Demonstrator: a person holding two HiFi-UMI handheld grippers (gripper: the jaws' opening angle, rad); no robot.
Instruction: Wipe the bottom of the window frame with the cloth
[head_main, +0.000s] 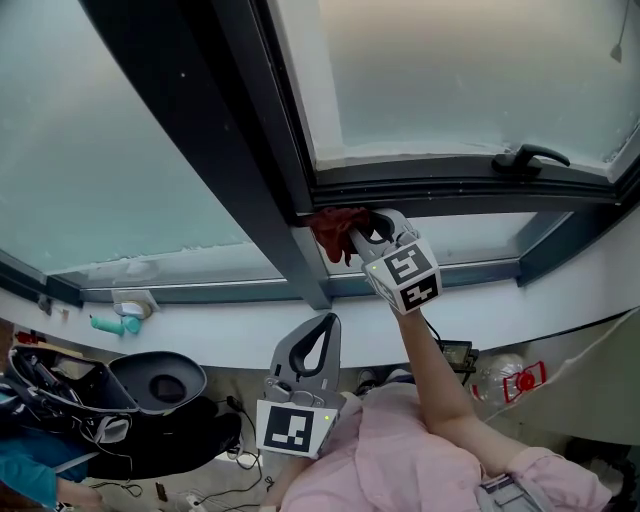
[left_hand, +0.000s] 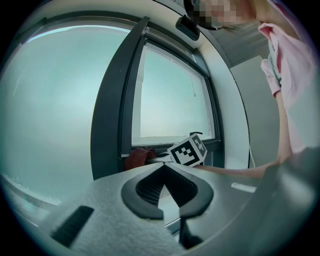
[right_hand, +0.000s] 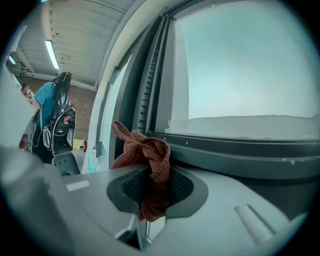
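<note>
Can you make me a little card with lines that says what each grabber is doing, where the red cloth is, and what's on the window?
Right gripper: shut on the red cloth
Cloth's place: at the left end of the window frame's bottom rail, beside the dark upright post
Left gripper: shut, nothing in it, held low, away from the window
Window handle: on the bottom rail, towards the right
Wiping: the cloth is at the rail; whether it presses on it cannot be told
</note>
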